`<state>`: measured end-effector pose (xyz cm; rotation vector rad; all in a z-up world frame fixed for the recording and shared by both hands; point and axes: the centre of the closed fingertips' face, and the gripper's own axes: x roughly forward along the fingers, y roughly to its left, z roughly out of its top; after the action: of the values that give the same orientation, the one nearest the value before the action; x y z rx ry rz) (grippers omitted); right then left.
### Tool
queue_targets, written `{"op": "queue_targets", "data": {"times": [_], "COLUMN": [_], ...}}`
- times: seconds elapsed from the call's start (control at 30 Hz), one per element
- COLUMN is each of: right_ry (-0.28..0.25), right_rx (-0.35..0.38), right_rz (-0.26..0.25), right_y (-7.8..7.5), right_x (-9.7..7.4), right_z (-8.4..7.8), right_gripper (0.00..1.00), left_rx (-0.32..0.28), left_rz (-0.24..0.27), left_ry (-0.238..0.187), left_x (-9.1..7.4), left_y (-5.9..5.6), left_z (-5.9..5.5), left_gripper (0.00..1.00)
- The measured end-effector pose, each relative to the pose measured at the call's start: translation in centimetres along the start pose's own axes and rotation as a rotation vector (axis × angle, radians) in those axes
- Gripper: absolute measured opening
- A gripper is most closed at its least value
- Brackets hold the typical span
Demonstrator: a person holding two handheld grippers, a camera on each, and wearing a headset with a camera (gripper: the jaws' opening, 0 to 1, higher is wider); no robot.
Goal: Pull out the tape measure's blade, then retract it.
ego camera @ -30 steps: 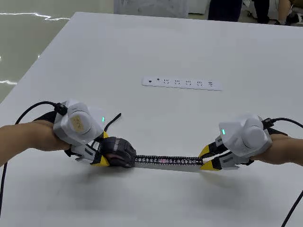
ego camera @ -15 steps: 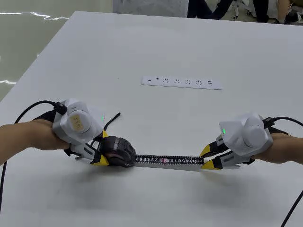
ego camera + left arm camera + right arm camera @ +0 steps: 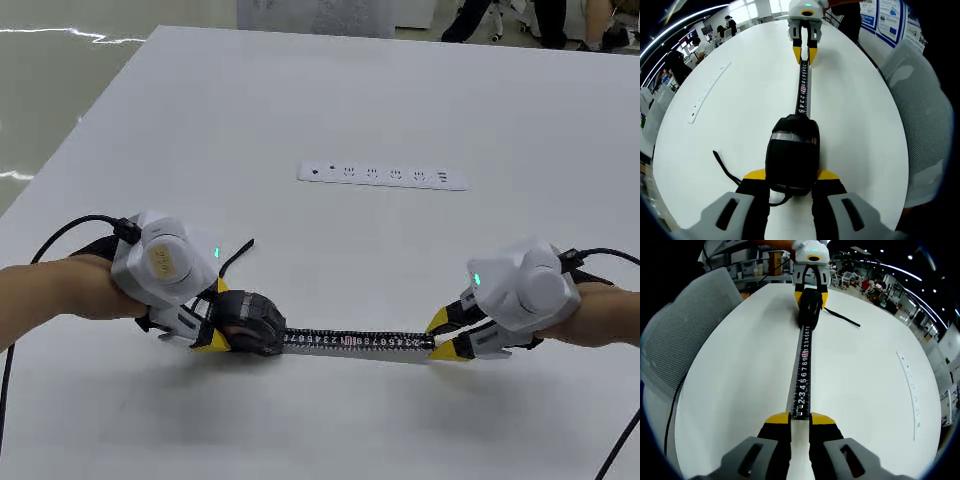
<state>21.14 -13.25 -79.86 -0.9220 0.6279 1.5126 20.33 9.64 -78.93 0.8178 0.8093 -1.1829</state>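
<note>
- We've got the left hand-held gripper (image 3: 219, 315) clamped on the tape measure (image 3: 248, 322), on the table (image 3: 300, 100).
- The right hand-held gripper (image 3: 443, 337) pinches the blade (image 3: 355, 340) end, probably its hook; springy steel, grip firm.

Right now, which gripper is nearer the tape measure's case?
Left. The left gripper is shut on the case. The right gripper pinches the tip of the blade, at its far end from the case.

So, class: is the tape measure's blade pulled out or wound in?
Pulled out. The numbered blade stretches from the tape measure in the left gripper to the right gripper, shut on its tip.
</note>
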Motion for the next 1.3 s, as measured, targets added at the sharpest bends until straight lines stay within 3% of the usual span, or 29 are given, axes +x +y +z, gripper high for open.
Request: {"op": "queue_targets", "data": {"times": [1.3], "right_ry": [0.016], "right_rx": [-0.003], "right_rz": [0.001], "right_y": [0.17], "right_x": [-0.52], "right_z": [-0.57], "right_gripper": [0.11], "left_rx": [0.004], "left_rz": [-0.004], "left_ry": [0.001], "left_x": [-0.18], "left_y": [-0.26], "left_z": [0.02], "left_gripper": [0.27]}}
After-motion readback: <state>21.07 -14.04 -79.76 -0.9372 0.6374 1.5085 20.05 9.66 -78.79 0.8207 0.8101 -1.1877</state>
